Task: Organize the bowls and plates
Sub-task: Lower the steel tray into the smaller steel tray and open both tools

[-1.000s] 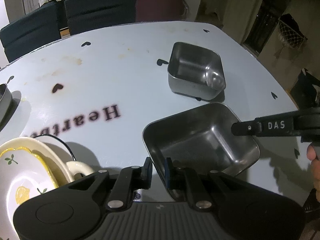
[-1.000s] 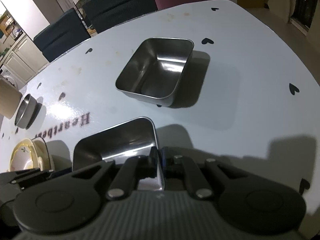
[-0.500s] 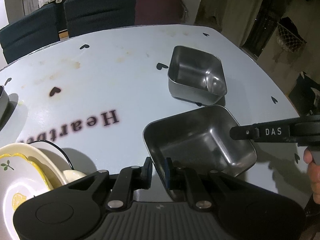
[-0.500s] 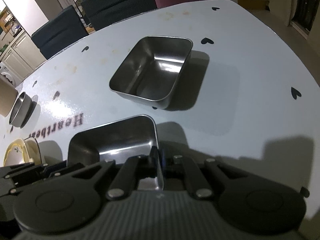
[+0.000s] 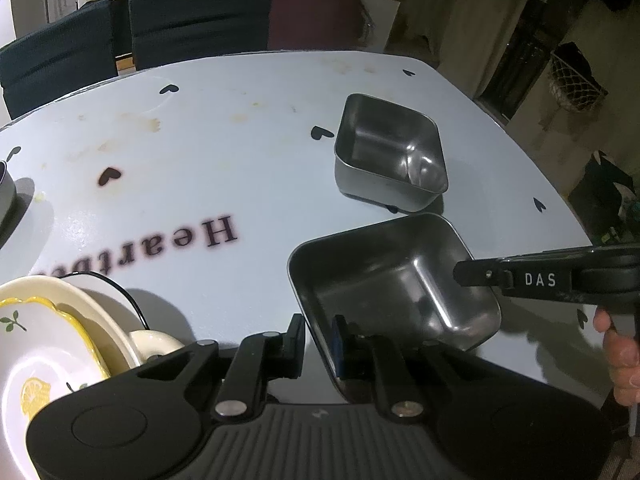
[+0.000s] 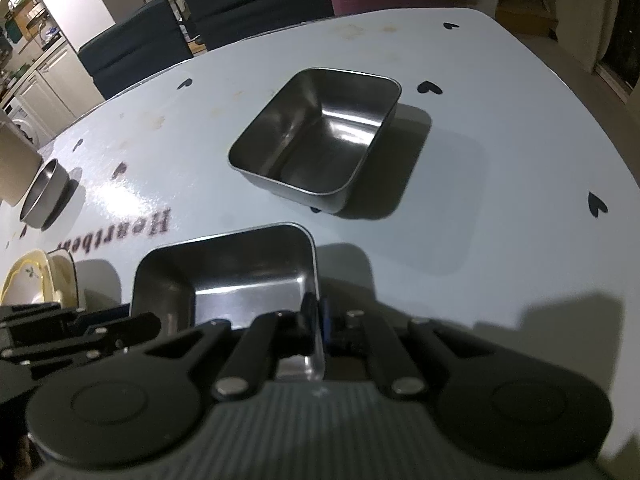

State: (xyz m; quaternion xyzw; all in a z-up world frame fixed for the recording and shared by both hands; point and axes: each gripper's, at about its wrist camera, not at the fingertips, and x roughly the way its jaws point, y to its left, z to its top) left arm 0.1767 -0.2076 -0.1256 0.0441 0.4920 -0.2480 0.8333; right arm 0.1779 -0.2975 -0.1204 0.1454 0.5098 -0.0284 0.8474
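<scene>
A square steel bowl [image 5: 392, 276] is held between both grippers just above the pale table [image 5: 240, 140]. My left gripper [image 5: 318, 336] is shut on its near-left rim, with the wall between the pads. My right gripper [image 6: 316, 320] is shut on the bowl's [image 6: 232, 276] right rim; in the left wrist view that right gripper [image 5: 464, 274] comes in from the right, with a hand behind it. A second square steel bowl [image 5: 390, 164] [image 6: 320, 136] stands upright on the table just beyond. The left gripper's body [image 6: 80, 332] shows at the lower left of the right wrist view.
Stacked cream plates with lemon print [image 5: 48, 340] [image 6: 36, 280] lean at the near left. A round steel bowl [image 6: 44, 194] stands at the far left beside a tan block [image 6: 16, 168]. Dark chairs [image 5: 200, 16] line the table's far edge.
The right gripper has rolled slightly, so the held bowl's rim looks a little more level in its view. Both grips and the far bowl stay as they were.
</scene>
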